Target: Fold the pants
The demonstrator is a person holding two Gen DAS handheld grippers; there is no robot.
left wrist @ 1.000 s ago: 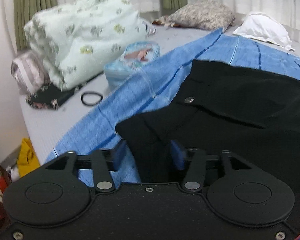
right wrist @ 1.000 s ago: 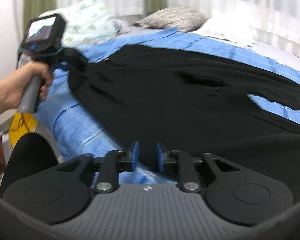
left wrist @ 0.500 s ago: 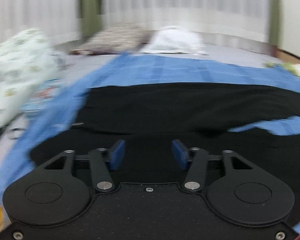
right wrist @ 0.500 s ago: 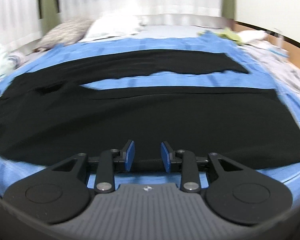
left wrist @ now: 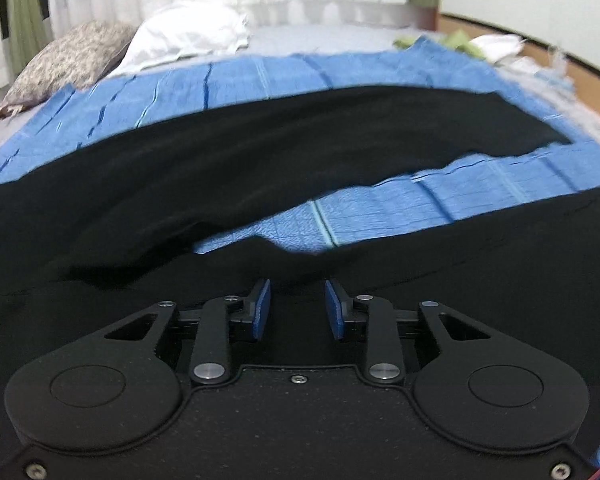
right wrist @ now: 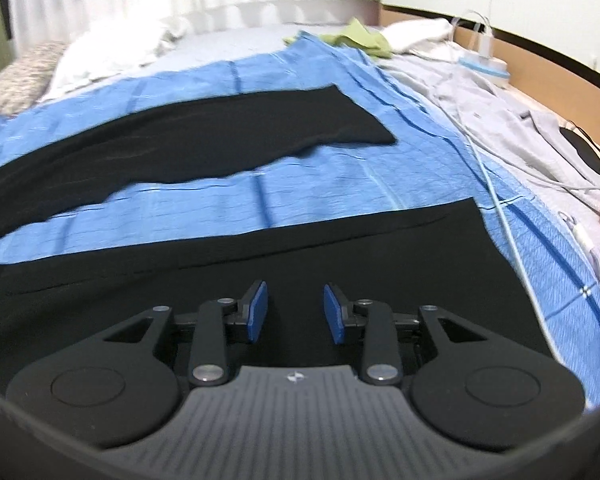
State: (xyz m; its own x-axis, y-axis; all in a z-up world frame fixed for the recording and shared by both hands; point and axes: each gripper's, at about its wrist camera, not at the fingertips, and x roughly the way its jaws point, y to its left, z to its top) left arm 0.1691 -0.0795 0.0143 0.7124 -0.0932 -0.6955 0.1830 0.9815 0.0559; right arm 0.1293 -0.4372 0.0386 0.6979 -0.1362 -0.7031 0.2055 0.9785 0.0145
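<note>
Black pants (left wrist: 260, 152) lie flat on a blue checked cloth (left wrist: 380, 208), the two legs spread apart with a blue strip between them. My left gripper (left wrist: 298, 304) hovers over the near leg close to the crotch. Its jaws are closing, and a gap remains between the blue pads, with only the flat cloth showing below them. In the right wrist view the far leg (right wrist: 220, 136) and near leg (right wrist: 340, 248) run to their hems at the right. My right gripper (right wrist: 296, 304) stands open over the near leg, nothing pinched.
A patterned pillow (left wrist: 72, 52) and a white pillow (left wrist: 188, 36) lie at the bed's far side. A green cloth (right wrist: 360, 40), a grey garment (right wrist: 500, 92) and a white cable (right wrist: 496, 184) lie right of the blue cloth (right wrist: 300, 184), by a wooden edge (right wrist: 560, 88).
Both views have swung right, from the waistband end toward the legs. The left jaws have narrowed. The hand with the other gripper has left the right wrist view.
</note>
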